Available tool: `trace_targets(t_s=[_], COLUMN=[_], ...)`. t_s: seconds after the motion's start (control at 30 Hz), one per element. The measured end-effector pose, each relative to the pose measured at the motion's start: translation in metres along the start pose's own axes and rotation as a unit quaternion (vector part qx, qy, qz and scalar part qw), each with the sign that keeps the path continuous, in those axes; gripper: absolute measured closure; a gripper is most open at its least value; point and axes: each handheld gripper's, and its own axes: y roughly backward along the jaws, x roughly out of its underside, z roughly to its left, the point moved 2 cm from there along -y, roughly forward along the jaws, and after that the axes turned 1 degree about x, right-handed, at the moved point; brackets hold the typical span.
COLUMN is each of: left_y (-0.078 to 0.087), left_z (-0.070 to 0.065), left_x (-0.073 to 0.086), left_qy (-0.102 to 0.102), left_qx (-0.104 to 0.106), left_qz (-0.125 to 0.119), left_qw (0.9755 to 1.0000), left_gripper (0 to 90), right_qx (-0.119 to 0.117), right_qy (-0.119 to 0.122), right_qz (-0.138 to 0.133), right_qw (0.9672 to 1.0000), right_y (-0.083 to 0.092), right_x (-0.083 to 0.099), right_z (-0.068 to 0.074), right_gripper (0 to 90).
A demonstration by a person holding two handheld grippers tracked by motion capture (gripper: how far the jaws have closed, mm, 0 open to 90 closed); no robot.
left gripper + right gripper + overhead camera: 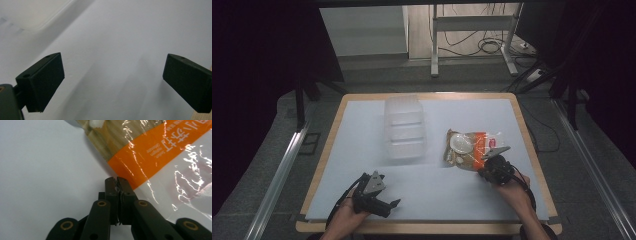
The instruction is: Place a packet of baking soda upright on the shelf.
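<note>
Crinkly clear-and-orange plastic snack bag (160, 155): your right hand-held gripper (117, 181) pinches its edge, likely to drag it; left hand-held gripper (112, 80) rests released on the bench (362, 145).

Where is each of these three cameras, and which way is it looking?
High view: above the person's side, looking forward and down on the table; both forearms and hands enter from the bottom.
Left gripper view: rides the left gripper, looking along its open jaws at the bare white surface.
Right gripper view: rides the right gripper, jaws shut on the snack bag.
The high and right gripper views share the bag.
</note>
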Motion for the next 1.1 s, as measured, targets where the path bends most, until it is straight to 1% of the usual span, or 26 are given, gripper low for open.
trace_targets(t_s=[0.13,0.23,0.3,0.4,0.43,0.5,0.53,0.57,0.6,0.7,0.73,0.77,0.8,0.83,0.87,0.9,0.93,1.1], left_y=[0.001,0.001,0.001,0.001,0.001,0.001,0.001,0.001,0.001,0.000,0.000,0.000,0.001,0.001,0.000,0.000,0.000,0.001], left_z=[0.001,0.001,0.001,0.002,0.002,0.002,0.002,0.002,0.002,0.002,0.002,0.002,0.002,0.002,0.002,0.002,0.002,0.002], left_x=[0.000,0.000,0.000,0.000,0.000,0.001,0.001,0.001,0.000,0.001,0.001,0.001,0.001,0.001,0.001,0.001,0.001,0.001], left_qy=[0.002,0.002,0.002,0.002,0.002,0.002,0.002,0.002,0.002,0.003,0.003,0.003,0.003,0.003,0.003,0.003,0.003,0.003], left_qx=[-0.001,-0.002,-0.002,-0.002,-0.002,-0.002,-0.002,-0.002,-0.001,-0.002,-0.002,-0.002,-0.002,-0.002,-0.002,-0.002,-0.002,-0.002], left_qz=[-0.001,-0.002,-0.002,-0.002,-0.002,-0.001,-0.001,-0.001,-0.001,0.000,0.000,0.000,-0.001,-0.001,0.000,0.000,0.000,0.000], left_qw=[1.0000,1.0000,1.0000,1.0000,1.0000,1.0000,1.0000,1.0000,1.0000,1.0000,1.0000,1.0000,1.0000,1.0000,1.0000,1.0000,1.0000,1.0000], left_gripper=[3.8,3.8,3.8,3.8,3.8,3.8,3.8,3.8,3.8,3.8,3.8,3.8,3.8,3.8,3.8,3.8,3.8,3.8], right_qx=[-0.006,-0.014,-0.016,-0.013,-0.011,-0.005,-0.005,-0.002,0.000,0.005,0.017,0.017,0.022,0.026,0.035,0.035,0.042,0.057], right_qy=[0.005,0.008,0.009,0.013,0.010,-0.003,-0.003,-0.012,-0.020,-0.035,-0.041,-0.041,-0.044,-0.050,-0.055,-0.055,-0.058,-0.081], right_qz=[-0.002,-0.011,-0.013,-0.024,-0.028,-0.038,-0.038,-0.042,-0.045,-0.054,-0.059,-0.059,-0.063,-0.069,-0.072,-0.072,-0.074,-0.082], right_qw=[1.0000,0.9998,0.9997,0.9995,0.9995,0.9992,0.9992,0.9990,0.9988,0.9979,0.9973,0.9973,0.9968,0.9960,0.9953,0.9953,0.9947,0.9917], right_y=[0.003,0.010,0.012,0.020,0.022,0.030,0.030,0.033,0.036,0.044,0.048,0.048,0.049,0.051,0.052,0.052,0.053,0.057], right_x=[-0.001,-0.003,-0.004,-0.006,-0.007,-0.007,-0.007,-0.007,-0.007,-0.006,-0.005,-0.005,-0.004,-0.003,-0.002,-0.002,0.000,0.007], right_z=[0.005,0.012,0.014,0.016,0.016,0.010,0.010,0.007,0.004,-0.006,-0.012,-0.012,-0.015,-0.021,-0.024,-0.024,-0.027,-0.044], right_gripper=[82.6,78.4,77.4,72.6,71.3,67.7,67.7,66.5,64.4,57.7,53.5,53.5,51.5,47.8,46.0,46.0,44.4,37.8])
